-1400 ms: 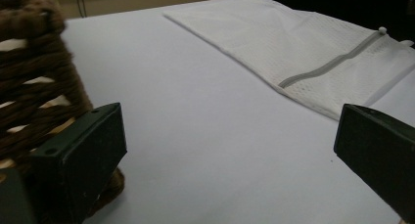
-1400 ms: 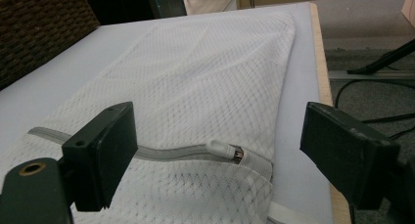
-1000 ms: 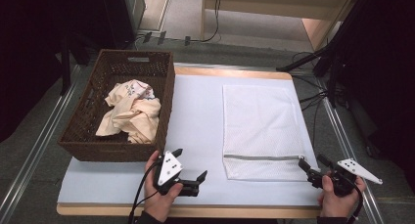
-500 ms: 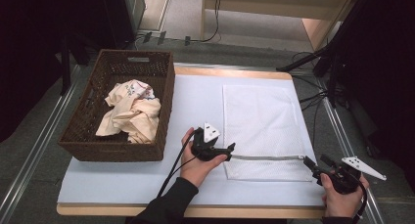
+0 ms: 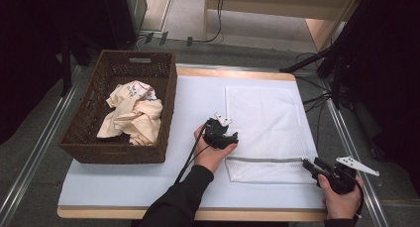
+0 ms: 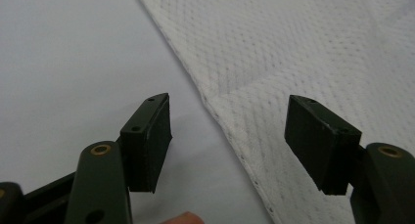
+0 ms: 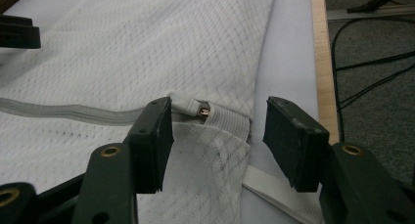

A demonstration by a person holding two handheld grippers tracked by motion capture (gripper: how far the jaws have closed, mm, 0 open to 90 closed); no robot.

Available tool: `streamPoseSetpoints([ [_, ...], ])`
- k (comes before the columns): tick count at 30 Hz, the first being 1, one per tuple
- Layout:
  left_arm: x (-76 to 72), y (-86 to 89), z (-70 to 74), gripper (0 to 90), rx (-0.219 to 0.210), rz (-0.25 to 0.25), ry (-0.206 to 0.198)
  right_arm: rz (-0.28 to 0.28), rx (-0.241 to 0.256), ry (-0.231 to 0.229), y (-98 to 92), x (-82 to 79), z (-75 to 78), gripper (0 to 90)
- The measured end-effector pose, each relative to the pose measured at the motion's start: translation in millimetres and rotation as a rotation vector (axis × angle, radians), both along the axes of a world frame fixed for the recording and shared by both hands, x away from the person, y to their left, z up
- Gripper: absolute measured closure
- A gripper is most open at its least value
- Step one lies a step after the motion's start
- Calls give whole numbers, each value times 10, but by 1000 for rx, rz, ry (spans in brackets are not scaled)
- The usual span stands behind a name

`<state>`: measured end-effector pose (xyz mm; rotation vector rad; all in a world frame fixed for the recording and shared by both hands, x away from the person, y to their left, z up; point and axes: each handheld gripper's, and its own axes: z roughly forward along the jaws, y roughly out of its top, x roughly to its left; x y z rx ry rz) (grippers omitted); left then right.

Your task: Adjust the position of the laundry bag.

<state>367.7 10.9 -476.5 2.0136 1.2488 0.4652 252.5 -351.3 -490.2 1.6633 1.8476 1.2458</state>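
While both tools gape empty: right tool (image 5: 317, 168) at mesh bag (image 5: 270, 123) near corner, jaws astride zipper pull (image 7: 202, 111) | left tool (image 5: 221, 136) at bag's left edge, near zipper (image 5: 265, 160) | bag flat on bench (image 5: 193, 103) | basket (image 5: 101, 142) with cloth (image 5: 131, 113) far left

Even overhead light brightens the table (image 5: 198, 103), surroundings dark; near jaws perhaps slightly soft-focused.
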Motion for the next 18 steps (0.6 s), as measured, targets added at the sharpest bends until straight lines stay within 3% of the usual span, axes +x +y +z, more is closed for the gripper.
streamPoseSetpoints([
  [3, 8, -25, 3, 369, 3, 2, 1, -3, -27, 15, 27, 15, -4, 464],
  [8, 1, -96, -4, 374, 53, -21, -9, 10, -62, 53, 71, 46, -12, 478],
  [11, -26, -141, -11, 421, 82, -14, -24, 20, -97, 61, 114, 49, -12, 494],
  [18, -57, -215, -7, 601, 94, -30, -36, -7, -170, 66, 178, 50, -7, 585],
])
